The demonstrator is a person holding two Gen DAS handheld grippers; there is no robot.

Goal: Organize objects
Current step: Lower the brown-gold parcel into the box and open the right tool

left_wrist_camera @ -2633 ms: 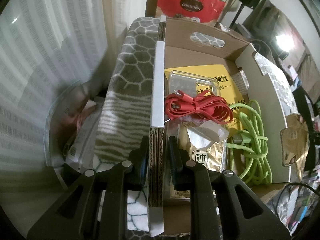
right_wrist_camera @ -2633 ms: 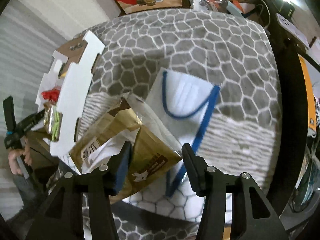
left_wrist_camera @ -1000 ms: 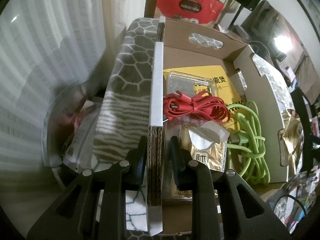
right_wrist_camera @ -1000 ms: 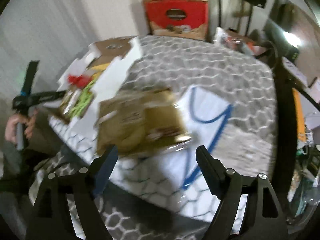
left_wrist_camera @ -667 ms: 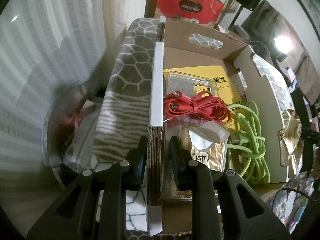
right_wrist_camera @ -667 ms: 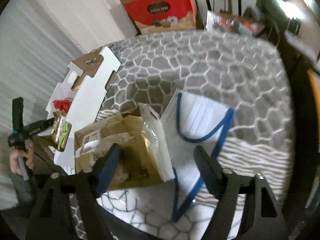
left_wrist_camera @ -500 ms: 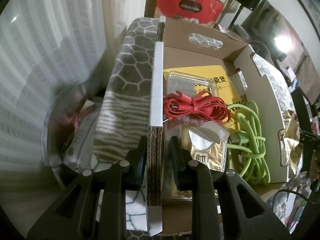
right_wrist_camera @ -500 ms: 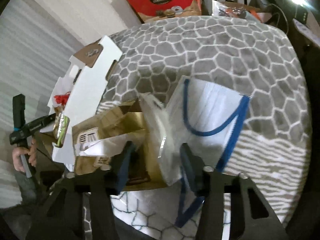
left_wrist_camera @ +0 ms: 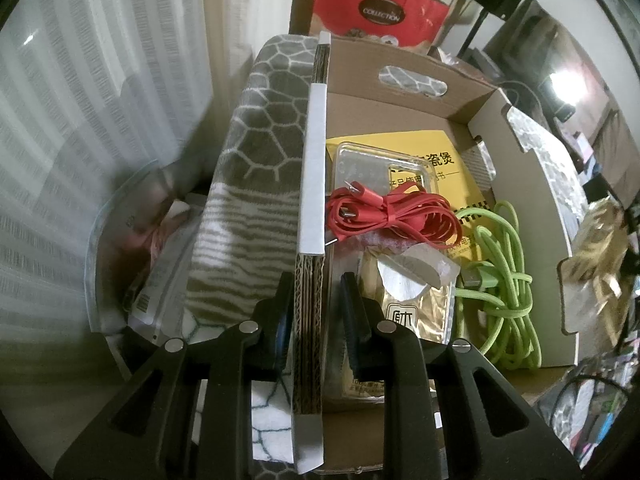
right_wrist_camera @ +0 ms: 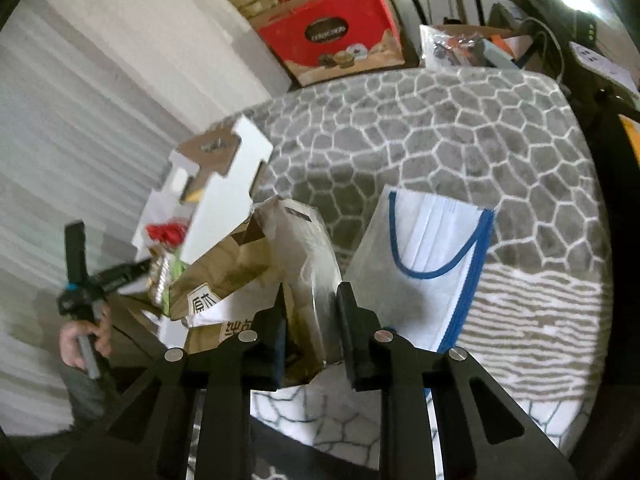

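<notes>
We have the gold-and-brown foil packet (right_wrist_camera: pixel 276 276) pinched at its near end in the right gripper (right_wrist_camera: pixel 310 330), jaws narrow on it; its long axis runs away from us, up and to the left. The open white-and-brown cardboard box (right_wrist_camera: pixel 224 196) lies just left of the packet, its wall nearly touching it. The left gripper (left_wrist_camera: pixel 316 308) straddles the box's left wall, jaws narrow about the cardboard, seemingly steadying it. Judged next: carry left, over the wall.

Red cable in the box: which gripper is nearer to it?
Left. The left gripper straddles the box wall right beside the red cable; the right gripper holds a gold packet outside the box.
</notes>
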